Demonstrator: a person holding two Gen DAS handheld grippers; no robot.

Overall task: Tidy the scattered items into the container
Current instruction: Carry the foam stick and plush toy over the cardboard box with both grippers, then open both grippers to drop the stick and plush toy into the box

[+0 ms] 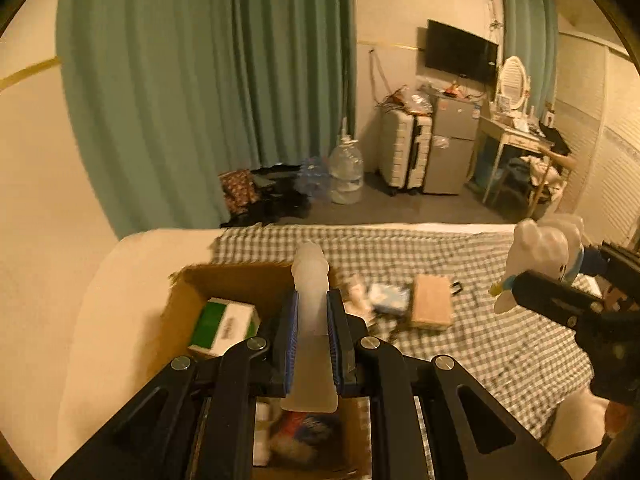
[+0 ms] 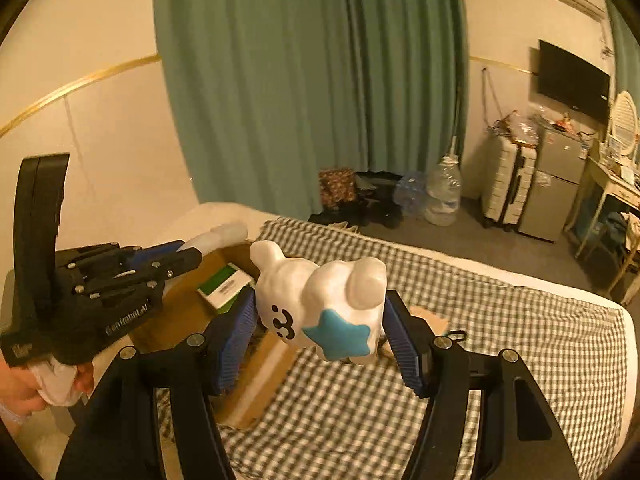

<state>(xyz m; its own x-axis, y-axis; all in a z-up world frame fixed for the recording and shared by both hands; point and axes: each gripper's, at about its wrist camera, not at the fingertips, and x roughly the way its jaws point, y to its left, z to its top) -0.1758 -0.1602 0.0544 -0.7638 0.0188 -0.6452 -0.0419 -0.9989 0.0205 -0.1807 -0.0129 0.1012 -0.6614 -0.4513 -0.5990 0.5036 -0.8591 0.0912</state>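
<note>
My left gripper (image 1: 312,312) is shut on a frosted white tube (image 1: 311,280) and holds it above the open cardboard box (image 1: 188,280); it also shows in the right wrist view (image 2: 176,258). A green-and-white carton (image 1: 224,326) lies inside the box. My right gripper (image 2: 320,320) is shut on a white animal figure with a blue star (image 2: 320,304), held above the checked blanket beside the box (image 2: 180,304). The figure also shows in the left wrist view (image 1: 540,252). Small items (image 1: 384,296) and a tan box (image 1: 432,300) lie on the blanket.
The bed with its checked blanket (image 1: 480,352) fills the foreground. Beyond its far edge are dark floor, water jugs (image 1: 346,172), a suitcase (image 1: 404,152), a small fridge (image 1: 452,144) and a dresser (image 1: 516,136). Green curtains (image 1: 208,92) hang behind.
</note>
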